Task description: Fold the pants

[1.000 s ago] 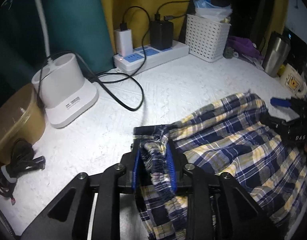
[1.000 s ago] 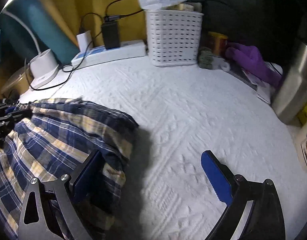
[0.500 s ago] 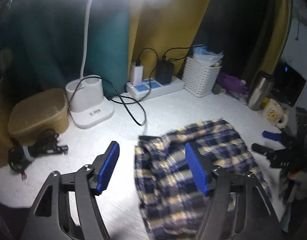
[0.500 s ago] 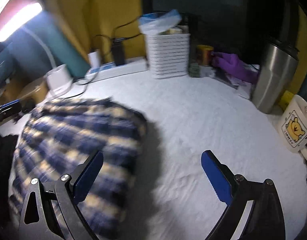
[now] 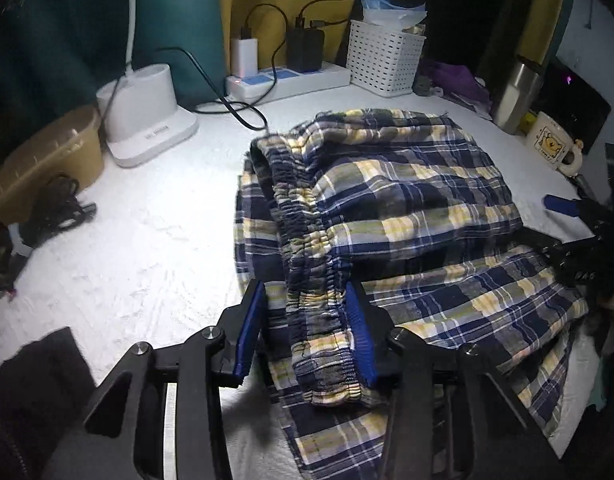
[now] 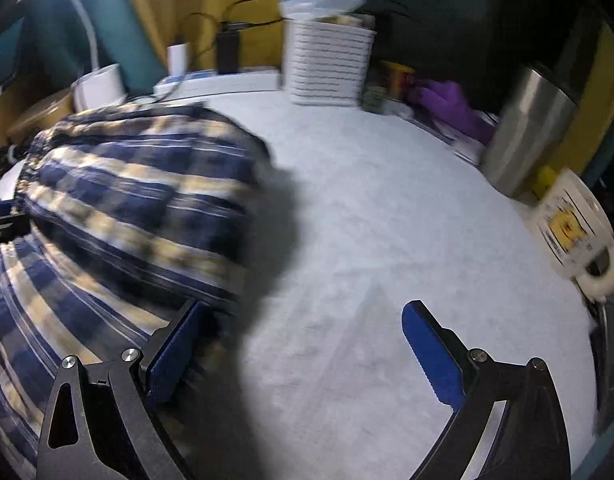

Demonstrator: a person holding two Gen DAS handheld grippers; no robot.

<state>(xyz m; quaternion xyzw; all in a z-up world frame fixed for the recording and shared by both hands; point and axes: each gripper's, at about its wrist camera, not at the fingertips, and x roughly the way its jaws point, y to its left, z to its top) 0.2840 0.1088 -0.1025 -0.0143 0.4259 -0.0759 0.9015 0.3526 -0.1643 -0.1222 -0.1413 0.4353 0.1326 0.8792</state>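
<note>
Plaid pants (image 5: 407, 200) lay folded on white cloth (image 5: 147, 232), left gripper (image 5: 307, 332) jaws just closing around waistband (image 5: 307, 240), right gripper (image 6: 303, 344) wide, empty.

White basket (image 5: 383, 62), power strip (image 5: 291, 80) – steel tumbler (image 6: 527, 132), mug (image 6: 575, 232)

The room is dim, lit from the upper left by a lamp glaring at the right wrist view's corner. The white table (image 5: 147, 240) glows while the backdrop stays dark. The left wrist view is sharp; the right is motion-blurred, smearing the plaid pants (image 6: 139, 200), which cast a heavy shadow. Fisheye bends the edges.
</note>
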